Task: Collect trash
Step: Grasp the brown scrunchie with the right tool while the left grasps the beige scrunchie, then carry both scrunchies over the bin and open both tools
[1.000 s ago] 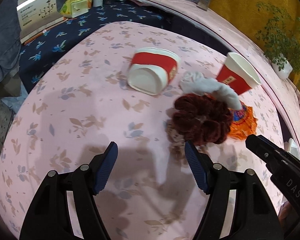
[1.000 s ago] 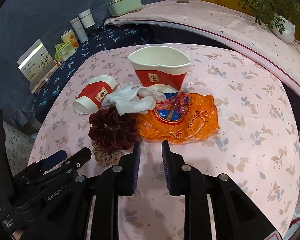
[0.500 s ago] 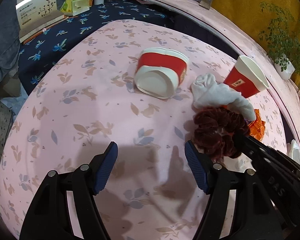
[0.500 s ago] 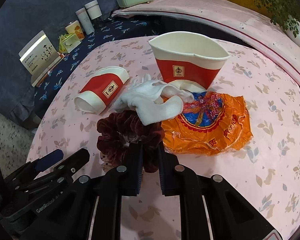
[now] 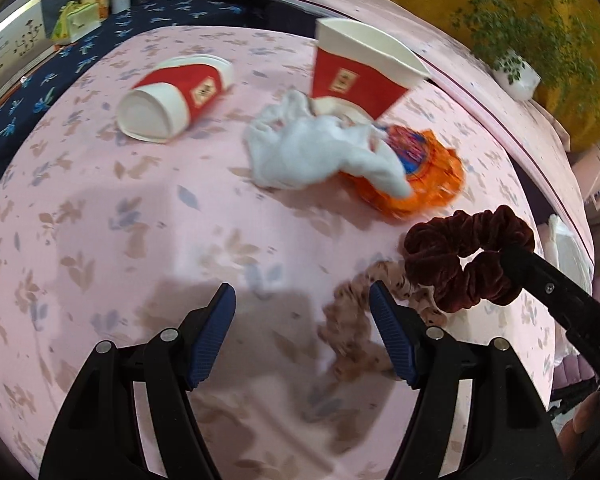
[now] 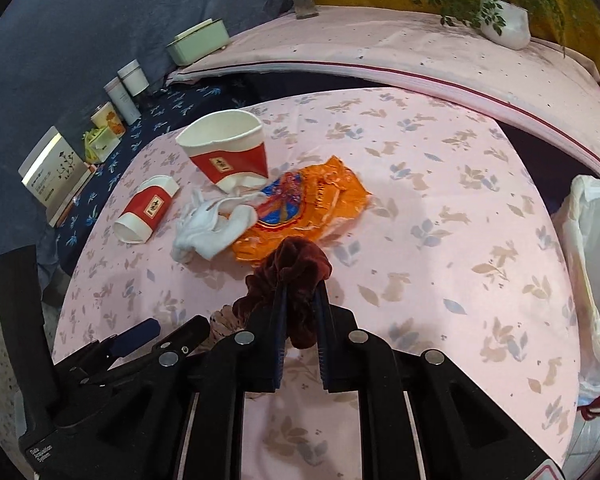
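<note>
Right gripper (image 6: 300, 300) clamped on dark red scrunchie (image 6: 290, 268), lifted above pink tablecloth (image 6: 440, 208) | left gripper (image 5: 302, 308) spread wide, empty, near beige scrunchie (image 5: 356, 320) | advice: keep squeeze firm, carry toward white bag (image 6: 592, 264) at table's right edge, clearing orange wrapper (image 6: 312, 204).

We hold the left gripper (image 5: 302, 300) with its blue pads spread wide above a pink floral tablecloth (image 5: 100, 220), a beige patterned scrunchie (image 5: 352, 320) lying just beside the right pad. At near right, the right gripper (image 5: 516, 260) carries a maroon scrunchie (image 5: 460, 256). Farther off lie a toppled red cup (image 5: 176, 100), an upright red cup (image 5: 360, 72), a white sock (image 5: 312, 152) and an orange wrapper (image 5: 428, 184).
</note>
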Demonstrator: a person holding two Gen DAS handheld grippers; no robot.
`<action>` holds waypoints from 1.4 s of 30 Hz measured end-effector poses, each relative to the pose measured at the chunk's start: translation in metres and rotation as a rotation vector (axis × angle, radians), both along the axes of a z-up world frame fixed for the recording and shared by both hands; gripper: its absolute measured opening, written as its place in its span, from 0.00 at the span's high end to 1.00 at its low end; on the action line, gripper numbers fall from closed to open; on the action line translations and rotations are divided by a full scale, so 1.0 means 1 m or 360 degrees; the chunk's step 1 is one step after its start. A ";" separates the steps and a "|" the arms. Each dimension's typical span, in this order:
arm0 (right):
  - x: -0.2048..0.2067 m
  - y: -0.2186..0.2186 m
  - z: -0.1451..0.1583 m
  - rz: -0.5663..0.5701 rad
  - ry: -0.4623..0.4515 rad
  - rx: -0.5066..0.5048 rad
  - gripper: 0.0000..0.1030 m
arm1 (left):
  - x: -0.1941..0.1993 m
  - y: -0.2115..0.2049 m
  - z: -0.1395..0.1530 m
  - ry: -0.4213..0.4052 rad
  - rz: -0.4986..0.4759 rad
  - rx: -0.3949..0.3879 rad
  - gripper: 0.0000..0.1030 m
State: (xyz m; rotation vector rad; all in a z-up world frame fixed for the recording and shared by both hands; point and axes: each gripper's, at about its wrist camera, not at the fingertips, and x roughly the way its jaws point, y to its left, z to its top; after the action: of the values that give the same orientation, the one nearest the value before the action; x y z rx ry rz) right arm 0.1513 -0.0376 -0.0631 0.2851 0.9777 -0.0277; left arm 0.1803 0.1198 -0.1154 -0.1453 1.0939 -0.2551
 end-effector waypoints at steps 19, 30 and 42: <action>-0.027 -0.040 0.005 -0.0035 0.0003 -0.0051 0.88 | -0.023 -0.063 0.008 -0.0020 -0.0158 0.0101 0.90; -0.041 -0.091 0.035 -0.0114 -0.0098 -0.0144 0.88 | -0.034 -0.111 0.048 -0.0128 -0.0242 0.0083 0.90; -0.061 -0.170 0.050 -0.0240 -0.0122 -0.0268 0.88 | -0.045 -0.195 0.071 -0.0176 -0.0405 0.0033 0.90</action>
State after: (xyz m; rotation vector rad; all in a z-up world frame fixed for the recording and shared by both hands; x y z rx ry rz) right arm 0.0903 -0.2073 -0.0129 0.2031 0.8702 -0.2341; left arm 0.1355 -0.0755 -0.0441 0.0271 1.0044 -0.4741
